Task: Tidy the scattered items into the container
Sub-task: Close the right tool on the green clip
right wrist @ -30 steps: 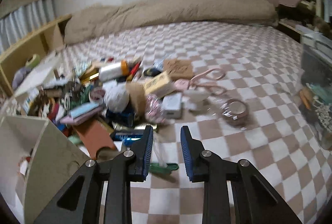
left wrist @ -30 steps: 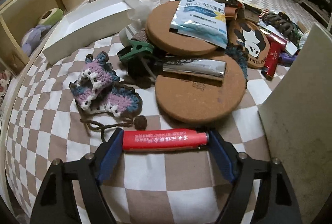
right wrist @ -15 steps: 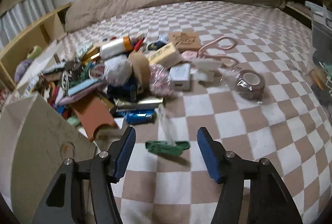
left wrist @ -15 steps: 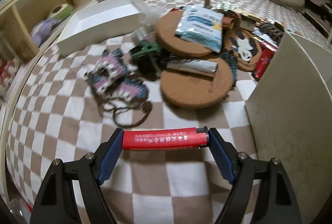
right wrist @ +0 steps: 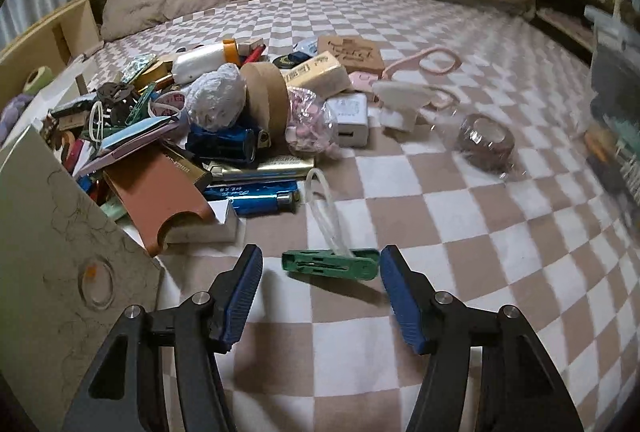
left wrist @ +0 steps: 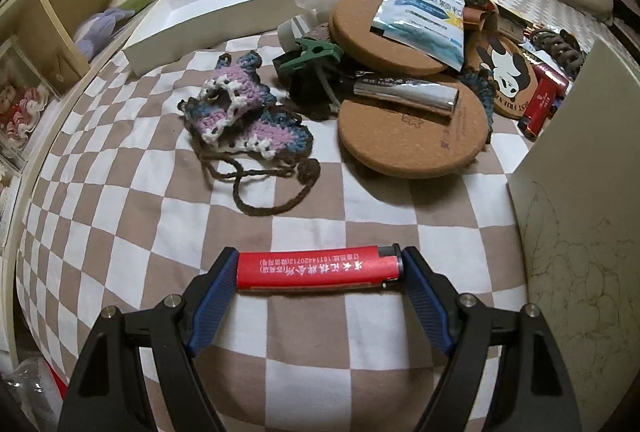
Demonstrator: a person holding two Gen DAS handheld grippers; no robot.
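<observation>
My left gripper (left wrist: 318,268) is shut end to end on a red lighter (left wrist: 318,269), held above the checked bedspread (left wrist: 120,191). The beige container wall (left wrist: 580,232) rises at the right of that view. In the right wrist view my right gripper (right wrist: 321,264) stands open, low over the bed, with a green clothes peg (right wrist: 330,264) lying between its blue pads (right wrist: 246,288) but untouched; a clear loop (right wrist: 326,216) is attached to the peg. The beige container (right wrist: 52,252) stands to the left of it.
A heap of small items (right wrist: 224,127) fills the bed left of centre: a blue lighter (right wrist: 252,197), a brown card sleeve (right wrist: 156,191), a white charger (right wrist: 352,119). Cork coasters (left wrist: 412,127), a crochet piece (left wrist: 236,111) and a white box lid (left wrist: 216,15) lie ahead of the left gripper.
The right gripper's jaws opened from nearly shut and sank toward the bed, so the green peg now lies between them. The left gripper kept the red lighter and pulled back slightly from the coasters.
</observation>
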